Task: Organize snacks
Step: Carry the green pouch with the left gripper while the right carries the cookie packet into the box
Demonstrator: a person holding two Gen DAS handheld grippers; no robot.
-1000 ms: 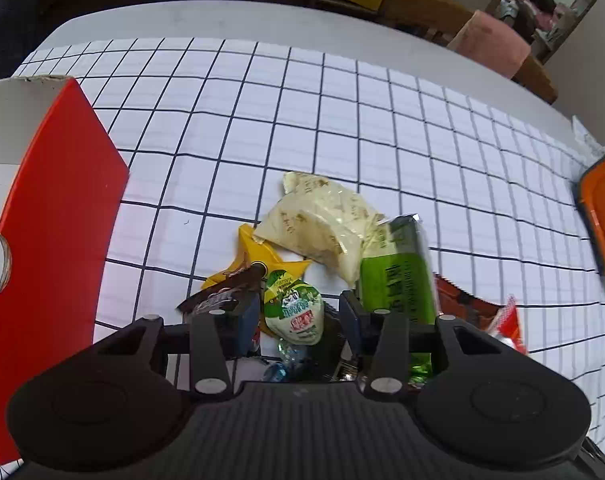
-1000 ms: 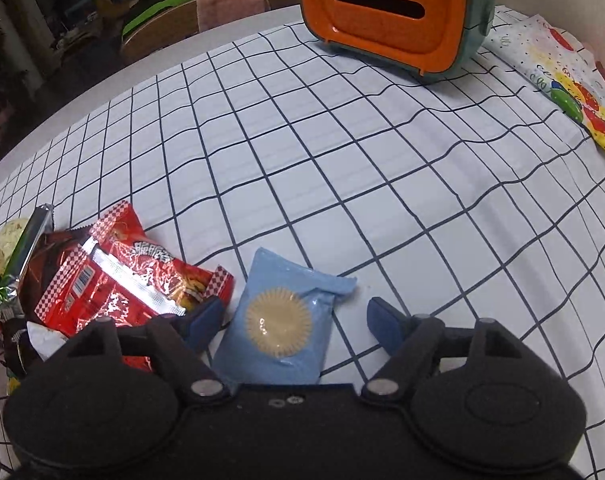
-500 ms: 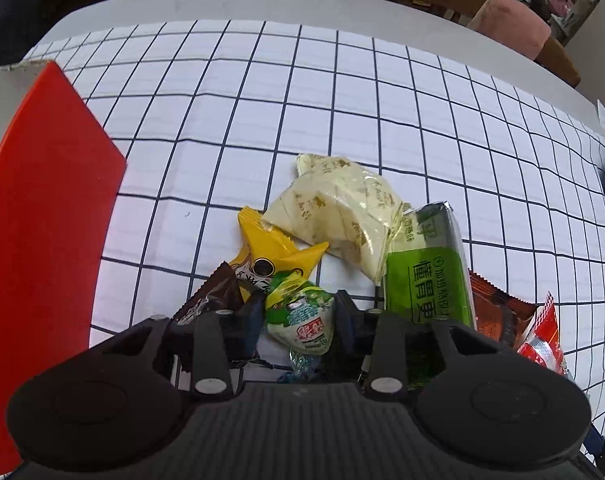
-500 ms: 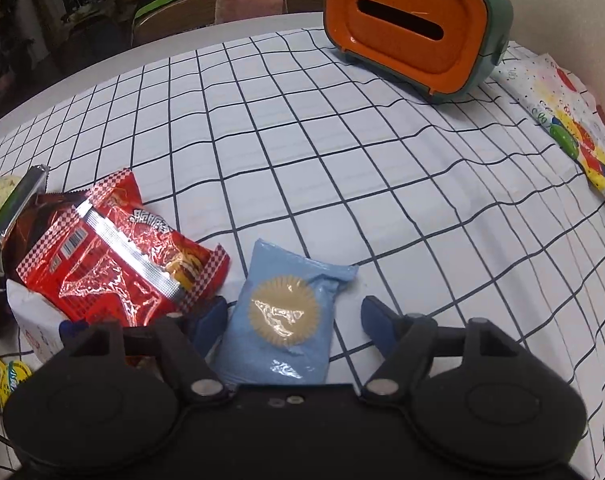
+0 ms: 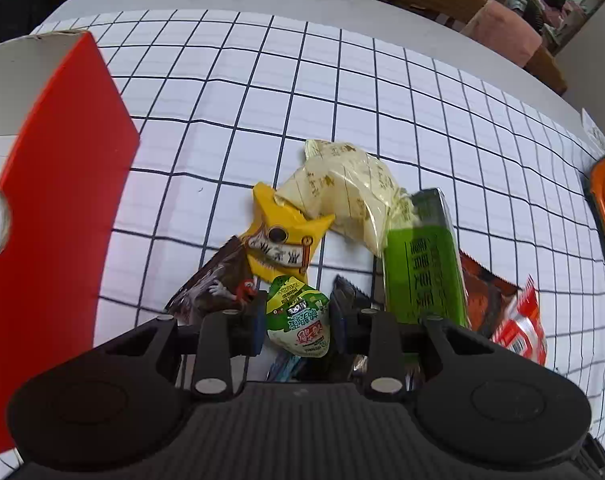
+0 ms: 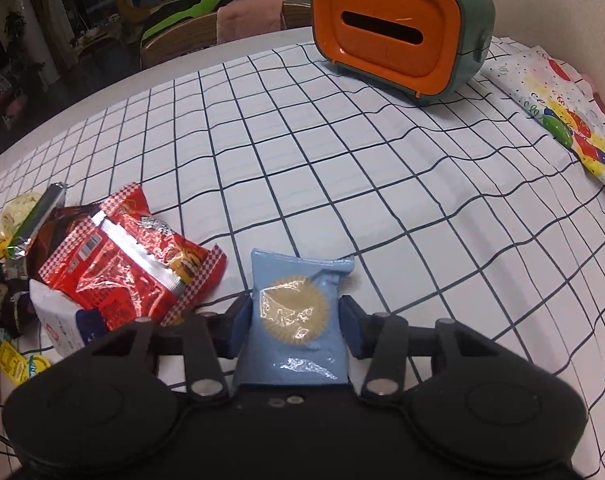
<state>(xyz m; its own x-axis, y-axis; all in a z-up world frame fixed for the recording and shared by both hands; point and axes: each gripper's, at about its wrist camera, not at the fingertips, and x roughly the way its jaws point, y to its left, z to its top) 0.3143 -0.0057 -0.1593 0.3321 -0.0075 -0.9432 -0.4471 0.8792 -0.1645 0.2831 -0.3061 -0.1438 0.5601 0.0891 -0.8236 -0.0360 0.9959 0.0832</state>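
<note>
Red-and-white box (image 5: 42,216) fills the left of the left wrist view; likely the bin. Snack pile (image 5: 342,216) at centre frame. Right gripper (image 6: 296,320), low centre of its view, pads closed on the blue packet (image 6: 298,320); long axis along the fingers, sealed end away from camera. Left gripper (image 5: 296,320) clamps the small green packet (image 5: 298,320), tip up-frame. Advice: lift straight, clear neighbours, avoid crushing.

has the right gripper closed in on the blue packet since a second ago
Yes. The right gripper fingers now press the blue packet sides; earlier they stood wide apart.
</note>
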